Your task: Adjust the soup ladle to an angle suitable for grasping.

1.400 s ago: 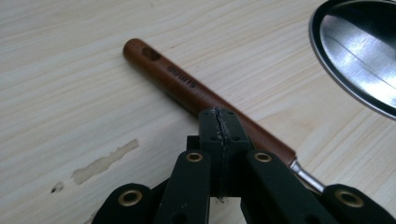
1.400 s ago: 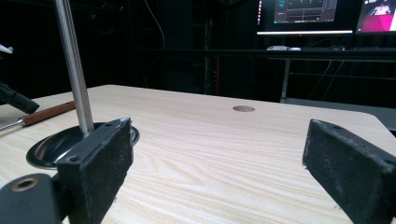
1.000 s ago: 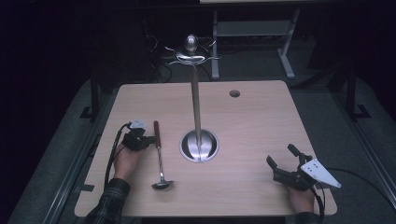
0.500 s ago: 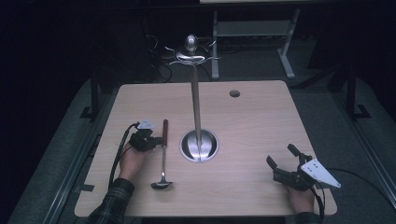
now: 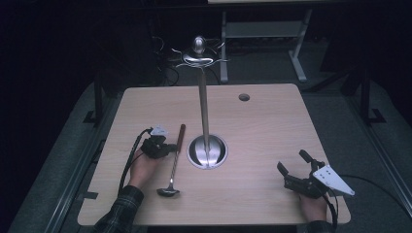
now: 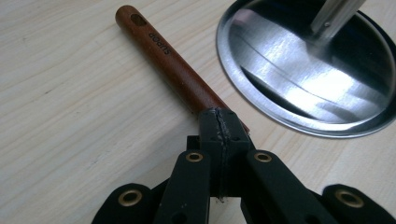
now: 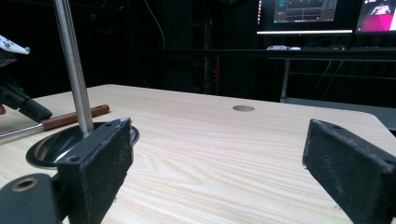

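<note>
Left gripper (image 5: pixel 167 146) clamps the wooden handle of the ladle (image 5: pixel 173 162), which lies flat just left of the stand (image 5: pixel 207 151), ready for lifting. Right gripper (image 5: pixel 292 170), jaws wide and empty, waits well right of the stand.

A pale wooden table (image 5: pixel 272 131) carries a metal stand: its round polished base (image 5: pixel 208 152) sits near the centre, and a thin upright pole (image 5: pixel 203 102) rises to curled hooks and a knob (image 5: pixel 198 44) at the top. A small round hole (image 5: pixel 244 97) lies toward one o'clock from the base. Beyond the far edge, lit monitors (image 7: pixel 303 11) glow at twelve o'clock.
</note>
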Demonstrator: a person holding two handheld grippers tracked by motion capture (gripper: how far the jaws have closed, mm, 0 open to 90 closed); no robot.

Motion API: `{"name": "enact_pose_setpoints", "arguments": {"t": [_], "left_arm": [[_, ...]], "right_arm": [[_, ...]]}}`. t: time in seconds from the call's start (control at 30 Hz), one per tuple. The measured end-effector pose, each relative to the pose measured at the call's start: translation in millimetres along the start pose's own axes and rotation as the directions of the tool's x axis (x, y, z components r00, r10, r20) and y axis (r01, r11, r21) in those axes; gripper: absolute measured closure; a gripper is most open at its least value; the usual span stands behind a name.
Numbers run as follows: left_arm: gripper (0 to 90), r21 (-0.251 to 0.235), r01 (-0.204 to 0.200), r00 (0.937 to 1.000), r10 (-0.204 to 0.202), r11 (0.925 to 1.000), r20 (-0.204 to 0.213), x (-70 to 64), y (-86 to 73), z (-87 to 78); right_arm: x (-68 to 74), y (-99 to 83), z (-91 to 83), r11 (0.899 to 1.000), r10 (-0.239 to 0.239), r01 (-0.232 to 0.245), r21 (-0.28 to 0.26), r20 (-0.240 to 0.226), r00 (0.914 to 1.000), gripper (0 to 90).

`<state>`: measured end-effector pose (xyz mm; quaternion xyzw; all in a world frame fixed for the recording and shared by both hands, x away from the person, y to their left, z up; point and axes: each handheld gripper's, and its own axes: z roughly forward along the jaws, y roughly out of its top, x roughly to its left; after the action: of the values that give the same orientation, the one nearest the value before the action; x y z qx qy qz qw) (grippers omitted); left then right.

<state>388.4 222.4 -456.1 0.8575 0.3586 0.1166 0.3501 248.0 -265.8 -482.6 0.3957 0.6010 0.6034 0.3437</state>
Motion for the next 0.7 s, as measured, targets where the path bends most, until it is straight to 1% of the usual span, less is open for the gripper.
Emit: {"name": "enact_pose_setpoints", "arguments": {"t": [0.13, 0.17, 0.2, 0.27, 0.3, 0.33, 0.37, 0.4, 0.43, 0.47, 0.53, 0.6, 0.67, 0.7], "left_arm": [[89.8, 0.005, -0.011, 0.9999, 0.011, 0.9999, 0.007, -3.4, 1.3, 1.8], [89.8, 0.004, -0.001, 0.9999, 0.001, 1.0, 0.012, -5.0, 1.2, 2.5], [89.8, 0.008, -0.016, 0.9998, 0.016, 0.9998, 0.012, -4.9, 1.8, 2.8], [89.8, 0.009, -0.023, 0.9996, 0.023, 0.9997, 0.015, -7.3, 2.6, 3.9], [89.8, 0.011, -0.017, 0.9997, 0.017, 0.9998, 0.018, -9.4, 2.9, 4.5], [89.8, 0.014, -0.031, 0.9993, 0.03, 0.9994, 0.02, -9.9, 3.8, 5.0], [89.8, 0.012, -0.034, 0.9992, 0.034, 0.9993, 0.023, -11.7, 4.3, 6.1], [89.8, 0.021, -0.036, 0.999, 0.036, 0.9991, 0.027, -12.7, 4.5, 6.4], [89.8, 0.024, -0.054, 0.9983, 0.054, 0.9982, 0.023, -12.9, 5.3, 6.8], [89.8, 0.026, -0.061, 0.998, 0.061, 0.9978, 0.02, -13.2, 5.6, 7.2], [89.8, 0.027, -0.053, 0.9983, 0.052, 0.9982, 0.025, -12.9, 5.5, 6.7], [89.8, 0.021, -0.032, 0.9992, 0.032, 0.9993, 0.022, -12.9, 4.9, 5.3], [89.8, 0.018, -0.036, 0.9992, 0.035, 0.9992, 0.017, -11.9, 5.8, 0.5], [89.8, 0.015, -0.021, 0.9996, 0.021, 0.9997, 0.017, -12.6, 6.4, -4.3]], "right_arm": [[0.1, -0.1, 0.3, 1.0, 0.001, -0.001, -0.003, 0.001, 1.0, 8.0], [0.0, 0.0, 0.2, 1.0, 0.0, 0.0, 0.0, 0.001, 1.0, 8.0], [0.1, 0.0, 0.3, 1.0, 0.001, -0.001, -0.002, 0.001, 1.0, 8.0], [0.0, 0.0, 0.2, 1.0, 0.0, 0.0, -0.001, 0.001, 1.0, 8.0], [0.0, 0.0, 0.2, 1.0, 0.0, 0.0, 0.0, 0.001, 1.0, 8.0], [0.0, 0.0, 0.2, 1.0, 0.0, 0.0, 0.0, 0.0, 1.0, 8.0], [0.0, 0.0, 0.2, 1.0, 0.0, 0.0, 0.0, 0.0, 1.0, 8.0], [0.1, 0.0, 0.2, 1.0, 0.0, 0.0, 0.0, 0.001, 1.0, 8.0], [0.1, 0.0, 0.2, 1.0, -0.001, 0.001, -0.001, 0.0, 1.0, 8.0], [0.2, -0.1, 0.4, 1.0, 0.002, -0.002, -0.003, 0.001, 1.0, 8.0], [0.0, 0.0, 0.3, 1.0, 0.002, -0.002, -0.003, 0.0, 1.0, 8.0], [-0.1, -0.1, 0.2, 1.0, 0.002, -0.002, -0.003, -0.001, 1.0, 8.0], [0.0, -0.1, 0.1, 1.0, 0.003, -0.003, -0.003, -0.002, 1.0, 8.0], [-0.1, -0.1, 0.1, 1.0, 0.003, -0.003, -0.003, -0.003, 1.0, 8.0]]}}
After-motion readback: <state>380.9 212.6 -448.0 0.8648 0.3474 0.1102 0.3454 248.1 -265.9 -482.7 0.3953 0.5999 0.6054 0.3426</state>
